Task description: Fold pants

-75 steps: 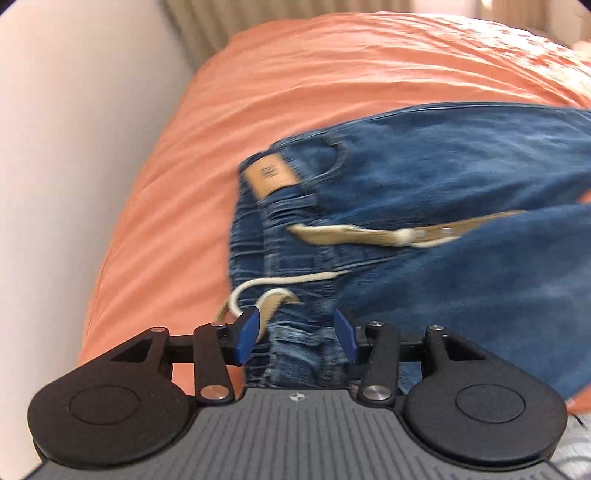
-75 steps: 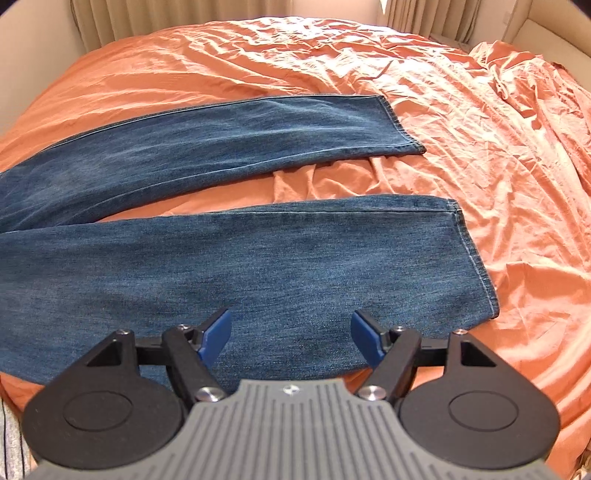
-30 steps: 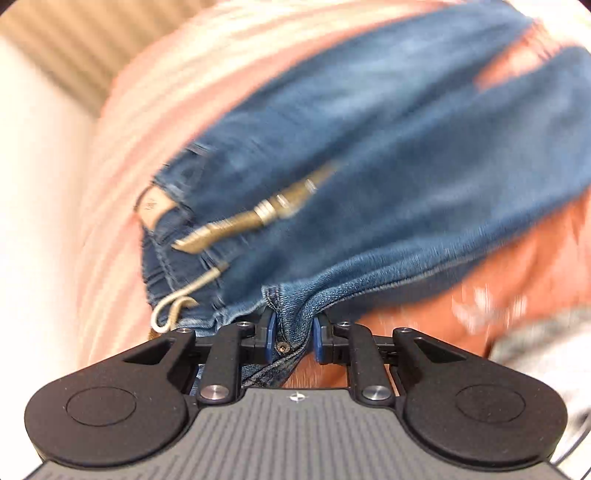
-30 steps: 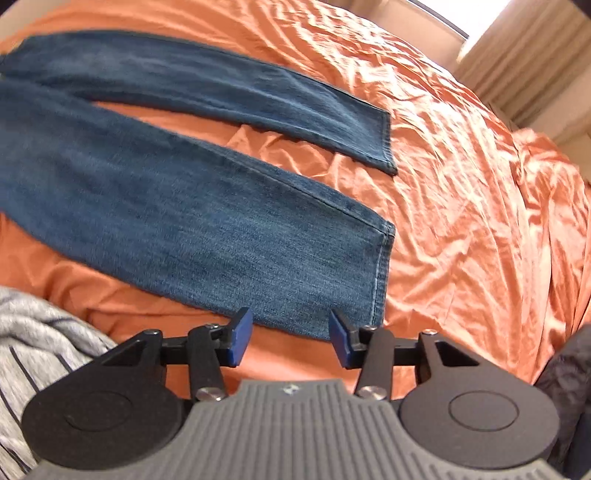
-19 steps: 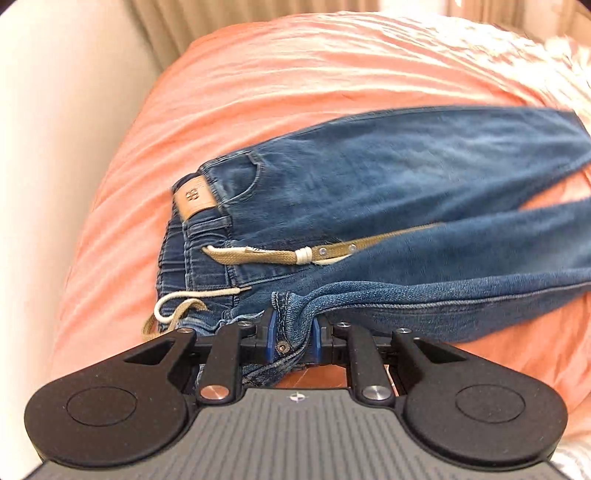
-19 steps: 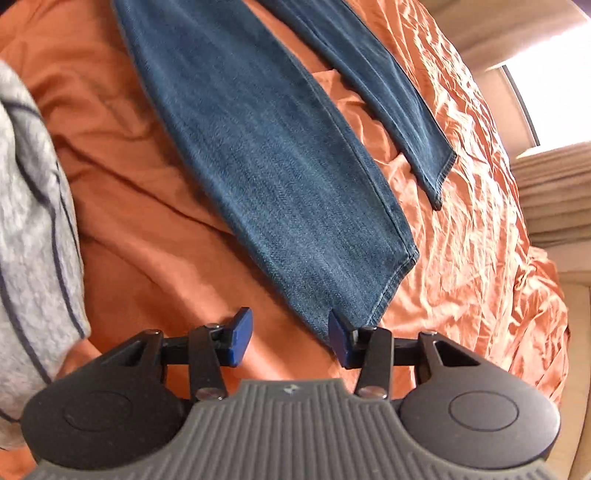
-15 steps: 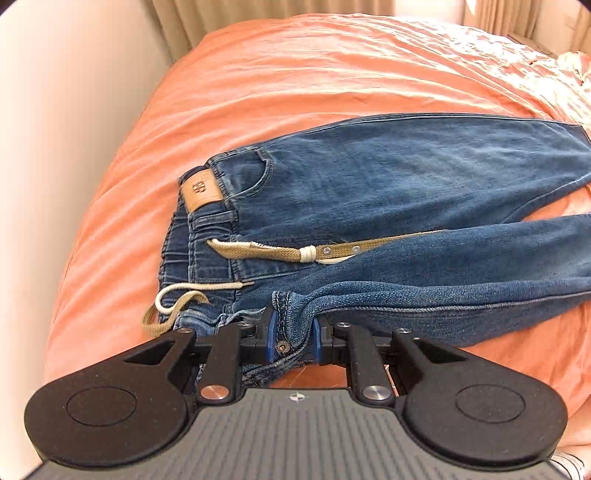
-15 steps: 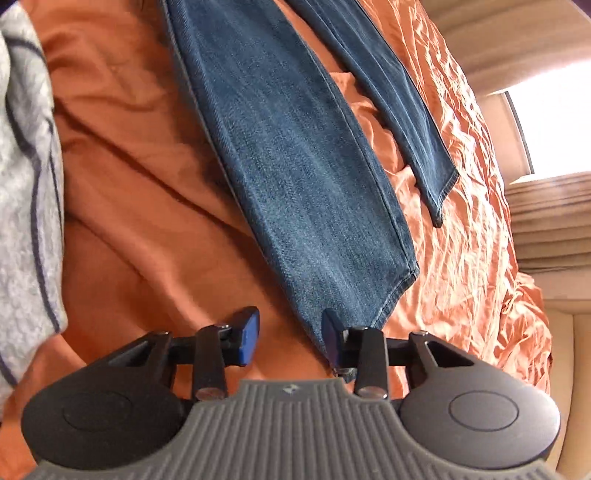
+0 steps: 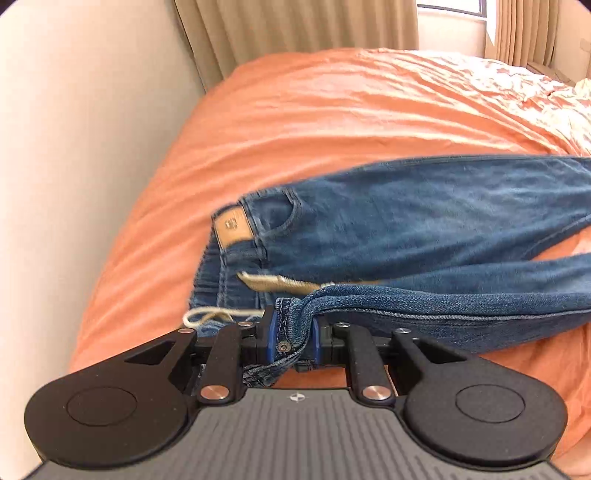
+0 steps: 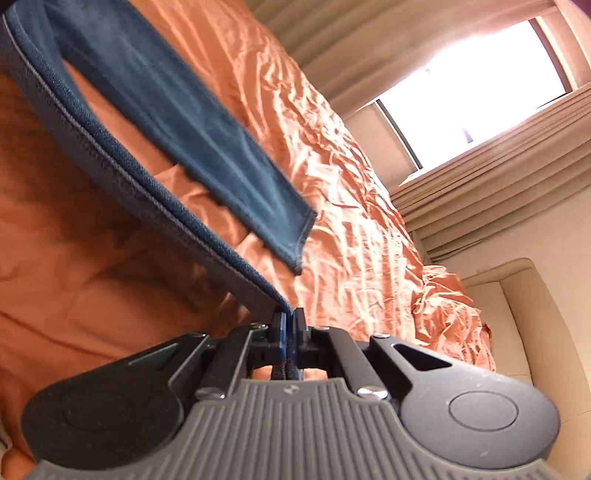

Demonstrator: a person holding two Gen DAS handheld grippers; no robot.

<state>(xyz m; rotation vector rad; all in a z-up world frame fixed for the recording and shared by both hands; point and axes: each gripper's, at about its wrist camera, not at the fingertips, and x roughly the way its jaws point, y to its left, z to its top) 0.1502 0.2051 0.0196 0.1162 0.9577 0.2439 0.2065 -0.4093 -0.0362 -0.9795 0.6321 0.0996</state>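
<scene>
Blue jeans (image 9: pixel 424 218) lie on an orange bedsheet (image 9: pixel 332 103), waistband to the left with a tan leather patch (image 9: pixel 233 226) and a beige drawstring (image 9: pixel 207 316). My left gripper (image 9: pixel 293 332) is shut on the near waistband corner, lifted slightly off the bed. In the right wrist view my right gripper (image 10: pixel 288 328) is shut on the hem of the near pant leg (image 10: pixel 110 155), which stretches taut and raised above the sheet. The far leg (image 10: pixel 207 155) lies flat on the bed beyond it.
A pale wall (image 9: pixel 74 147) borders the bed's left side. Beige curtains (image 9: pixel 295 26) hang behind the bed. A bright window (image 10: pixel 472 81) and a cream armchair (image 10: pixel 524 317) are at the bed's far right. The sheet is wrinkled (image 10: pixel 351 229).
My right gripper has shut on the near leg's hem and lifted it. My left gripper, still shut on the waistband, has raised it slightly.
</scene>
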